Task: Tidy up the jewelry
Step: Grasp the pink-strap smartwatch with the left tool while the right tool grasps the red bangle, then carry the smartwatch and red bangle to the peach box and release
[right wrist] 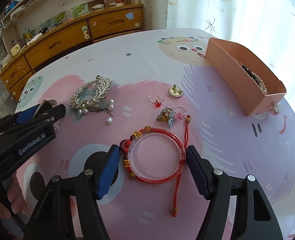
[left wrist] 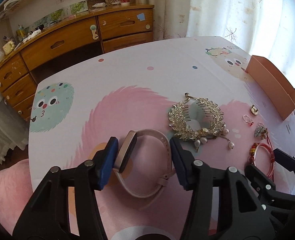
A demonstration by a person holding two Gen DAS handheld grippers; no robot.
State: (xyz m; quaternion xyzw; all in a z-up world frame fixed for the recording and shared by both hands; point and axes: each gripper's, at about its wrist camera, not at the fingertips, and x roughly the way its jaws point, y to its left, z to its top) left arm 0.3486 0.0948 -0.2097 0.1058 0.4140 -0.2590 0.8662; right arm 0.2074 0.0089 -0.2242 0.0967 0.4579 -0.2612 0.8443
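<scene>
A pink watch (left wrist: 145, 160) is bracketed by the left gripper (left wrist: 143, 160) near the desk's (left wrist: 127, 76) near edge: the left blue pad (left wrist: 107, 160) is seen against the back of the watch case, the right pad (left wrist: 179, 162) against the strap's outer curve, so the tongs appear clamped on the watch, which is still resting on the cartoon-printed cover. Just beyond the right pad, a gold leaf-shaped hair comb (left wrist: 195, 120) hung with pearls is laid, close to the strap.

Further toward the desk's right side, a clear bangle (right wrist: 156, 158) wound with a red beaded cord is framed by the right gripper (right wrist: 153, 164). Its tongs are held apart, both pads close beside the bangle's rim; whether they are touching it cannot be told. A red cord tail (right wrist: 177, 190) is trailed toward the near edge.

Beyond the bangle, toward the desk's middle, small pieces are scattered: a ring with a red stone (right wrist: 155, 101), a ring with a pink stone (right wrist: 179, 114), a flower-shaped clip (right wrist: 165, 116) and a round gold brooch (right wrist: 175, 93). At the far right corner a pink open box (right wrist: 237, 76) is set, with beaded strands (right wrist: 255, 78) seen inside and a pearl pendant (right wrist: 276, 108) hung over its end.
</scene>
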